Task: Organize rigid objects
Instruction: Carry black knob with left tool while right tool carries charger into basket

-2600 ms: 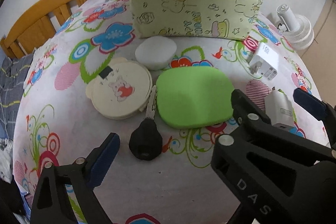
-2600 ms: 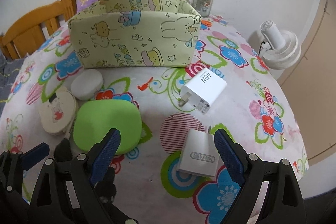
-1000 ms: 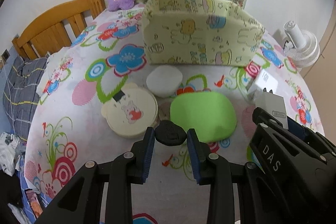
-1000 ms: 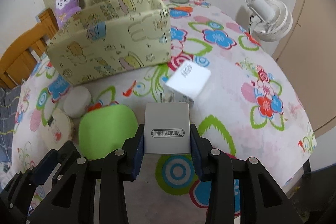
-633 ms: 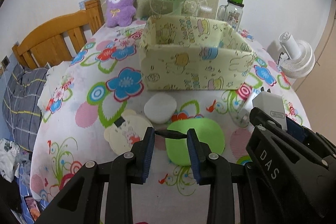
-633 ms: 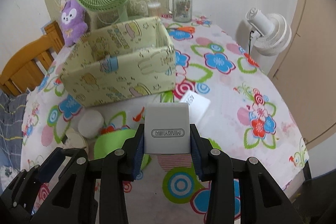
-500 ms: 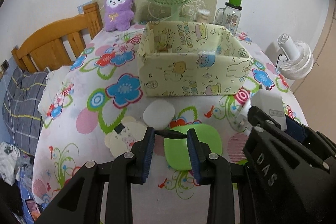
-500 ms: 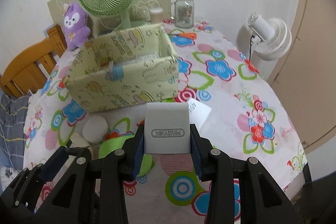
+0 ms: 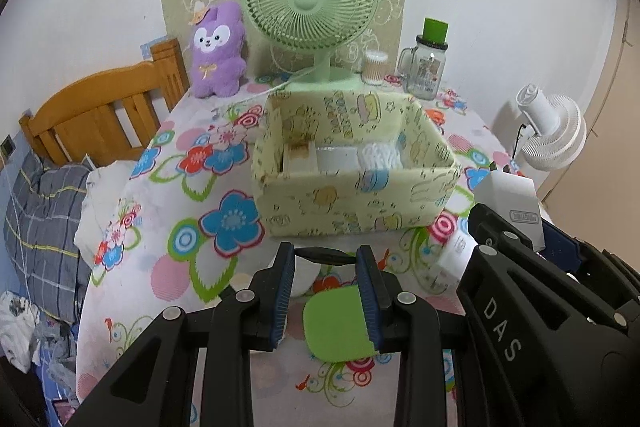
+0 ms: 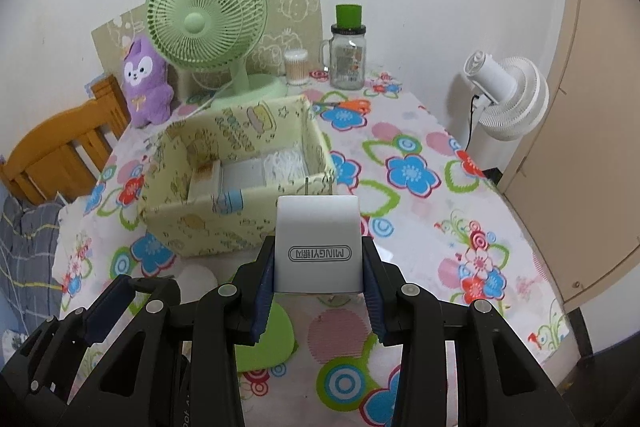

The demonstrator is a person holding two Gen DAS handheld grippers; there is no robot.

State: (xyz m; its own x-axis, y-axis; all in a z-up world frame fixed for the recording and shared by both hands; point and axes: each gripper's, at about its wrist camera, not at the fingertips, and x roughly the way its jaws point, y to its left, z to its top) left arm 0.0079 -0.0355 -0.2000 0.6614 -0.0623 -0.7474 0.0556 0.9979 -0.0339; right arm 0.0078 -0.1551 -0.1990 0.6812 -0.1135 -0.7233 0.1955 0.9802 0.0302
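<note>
Both tongs are loaded and up in the air! Left gripper [image 9: 326, 269] is clamped on a flat black key fob [image 9: 326, 255], seen edge-on between the blue pads; right gripper [image 10: 318, 283] is squeezed tight on a white charger [image 10: 318, 243], prongs pointing away. 2.6 seconds ago both pieces lay on the floral tablecloth [image 10: 420, 211] with the jaws wide around them; now they have been lifted clear, and the patterned storage box [image 9: 352, 203] has swung into full view ahead, its open top showing white items already inside. That reads as 2 pickups done, with the drop into the box next. Left behind on the cloth: the green case [image 9: 336, 323]. Writing? "MINGYI" plus 2 small characters on the charger, upside down from the right wrist, and "DAS" on the right gripper's black frame.
</note>
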